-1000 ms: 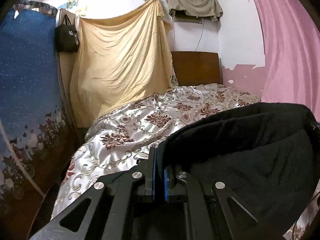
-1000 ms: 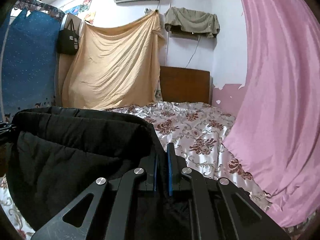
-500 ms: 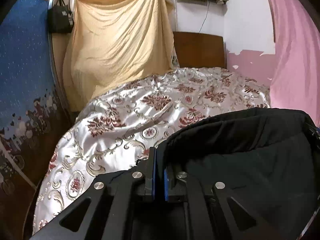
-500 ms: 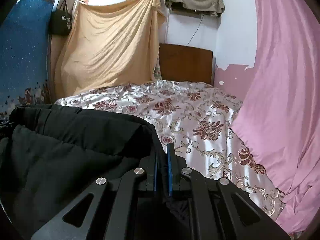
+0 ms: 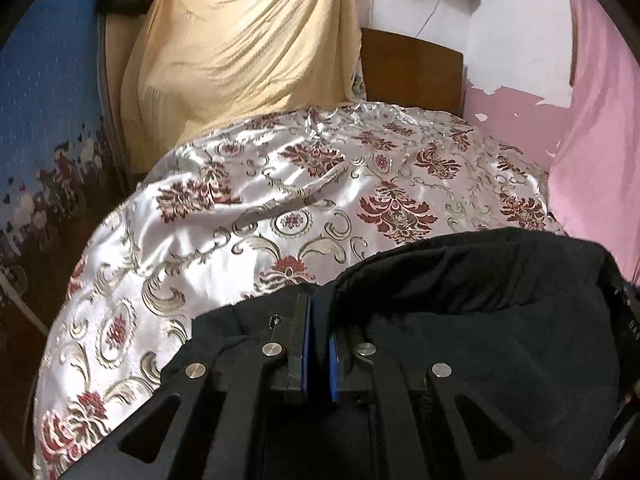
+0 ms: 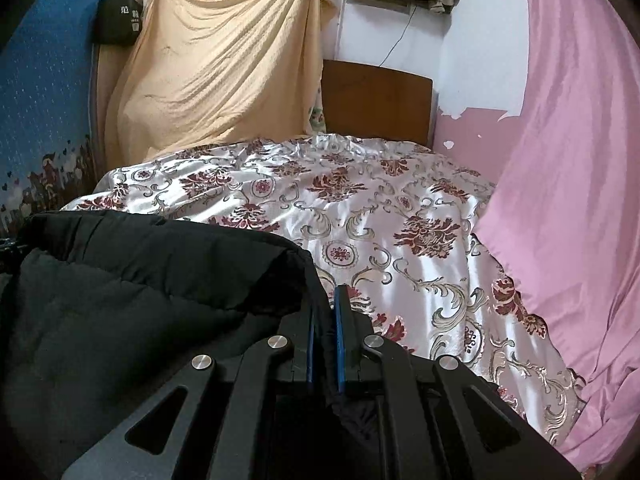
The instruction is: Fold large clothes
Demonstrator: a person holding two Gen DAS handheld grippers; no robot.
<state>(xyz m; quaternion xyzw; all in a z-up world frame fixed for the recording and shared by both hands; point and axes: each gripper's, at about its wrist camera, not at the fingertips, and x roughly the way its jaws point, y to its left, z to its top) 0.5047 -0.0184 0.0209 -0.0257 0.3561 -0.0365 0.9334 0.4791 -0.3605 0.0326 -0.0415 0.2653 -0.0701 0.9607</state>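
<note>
A large black padded garment (image 5: 480, 320) hangs stretched between my two grippers above the near end of the bed. My left gripper (image 5: 319, 312) is shut on its left edge, the cloth pinched between the blue pads. In the right wrist view the same garment (image 6: 140, 288) fills the lower left, and my right gripper (image 6: 325, 312) is shut on its right edge. The lower part of the garment is hidden behind the gripper bodies.
The bed's white satin cover with red floral print (image 5: 280, 208) (image 6: 380, 216) lies ahead. A wooden headboard (image 6: 376, 100) stands at the far end. A yellow sheet (image 5: 240, 40) hangs behind, a blue curtain (image 5: 44, 100) at left, a pink curtain (image 6: 568, 200) at right.
Both grippers, still shut on the garment, have tilted downward and moved toward the bed. The bed cover fills more of both views and the wall has slid up.
</note>
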